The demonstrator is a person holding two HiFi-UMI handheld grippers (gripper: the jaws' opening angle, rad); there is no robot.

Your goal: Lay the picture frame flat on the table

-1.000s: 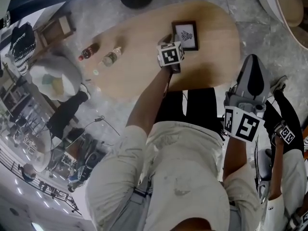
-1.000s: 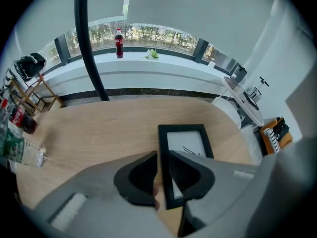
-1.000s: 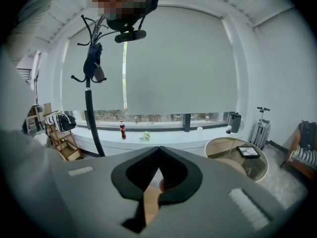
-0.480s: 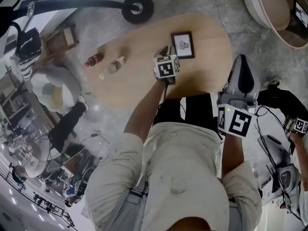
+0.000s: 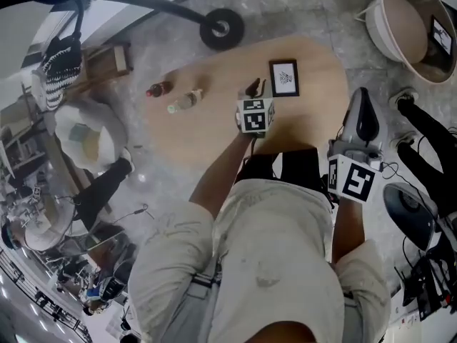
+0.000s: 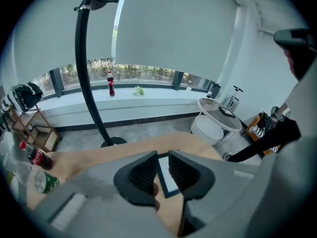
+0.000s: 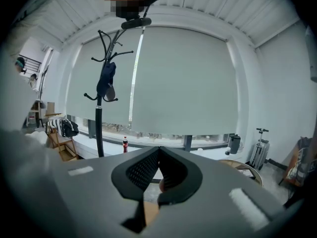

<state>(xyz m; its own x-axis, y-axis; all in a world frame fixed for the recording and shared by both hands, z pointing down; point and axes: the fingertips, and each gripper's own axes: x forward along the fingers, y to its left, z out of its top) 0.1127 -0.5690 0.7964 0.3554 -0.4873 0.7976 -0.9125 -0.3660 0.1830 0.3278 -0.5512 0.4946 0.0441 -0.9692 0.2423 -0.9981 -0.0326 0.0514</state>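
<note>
The black picture frame (image 5: pixel 284 77) lies flat on the wooden table (image 5: pixel 214 131), near its far right end. My left gripper (image 5: pixel 253 88) hovers just left of the frame, apart from it, jaws a little open with nothing between them. In the left gripper view the frame (image 6: pixel 165 175) shows through the narrow gap of that gripper (image 6: pixel 163 158). My right gripper (image 5: pixel 360 109) is held off the table's right edge near my hip. In the right gripper view its jaws (image 7: pixel 159 152) meet at the tips and hold nothing.
A cola bottle (image 5: pixel 158 89) and a green-labelled bottle (image 5: pixel 186 101) lie on the table's left part. A coat stand's base (image 5: pixel 222 28) sits beyond the table, a round white table (image 5: pixel 407 20) at the far right, a wooden rack (image 5: pixel 107 61) at the left.
The left gripper has drawn back a little from the frame, which stays flat on the table. The head view has shifted. The right gripper stays by my side.
</note>
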